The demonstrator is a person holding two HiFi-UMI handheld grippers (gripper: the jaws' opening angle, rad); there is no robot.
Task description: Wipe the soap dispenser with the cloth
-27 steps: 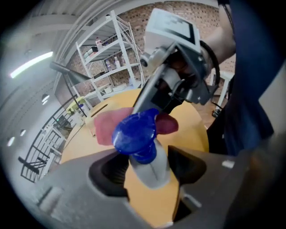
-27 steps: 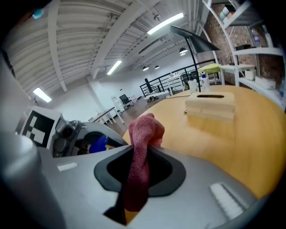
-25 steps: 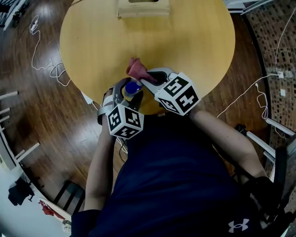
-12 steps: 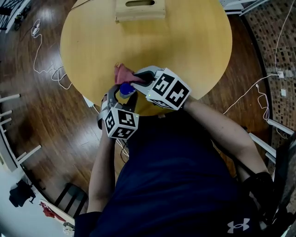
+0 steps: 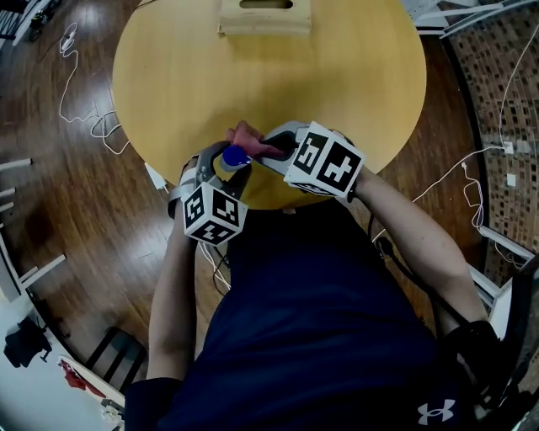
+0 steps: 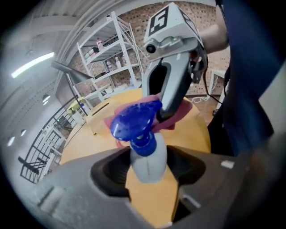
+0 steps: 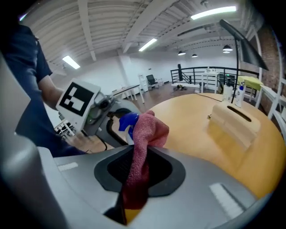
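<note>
**Item 1, nearest.** The left gripper (image 6: 149,175) is gripping the pale body of the soap dispenser (image 6: 148,156) from both sides, its jaws standing partly spread around it. The bottle is sitting upright at the near edge of the table (image 5: 362,76); I cannot tell whether its base is resting on the wood. The body is opaque, so nothing of its contents is showing. A blue pump head (image 6: 134,121) is capping it.

**Item 2, just beyond.** The right gripper (image 7: 139,172) is pinching a red cloth (image 7: 146,132) between its jaws. The loose fold is bunching past the tips and lying against the far side of the pump head.

**Step in hand, as I am judging it:** wiping the pump head and neck.
- Keep the left grip steady so the bottle is not twisting.
- Lead with the soft fold, not the hard jaw tips.
- Work round the head, then down the body.
- Avoid pushing the pump down, which could squirt soap.

**Item 3, far edge of the table.** A wooden box (image 5: 263,17) is standing there with a slot in its top. Its inside is not showing.

**Item 4, beyond.** White cables (image 5: 84,126) are trailing over the wooden floor.
</note>
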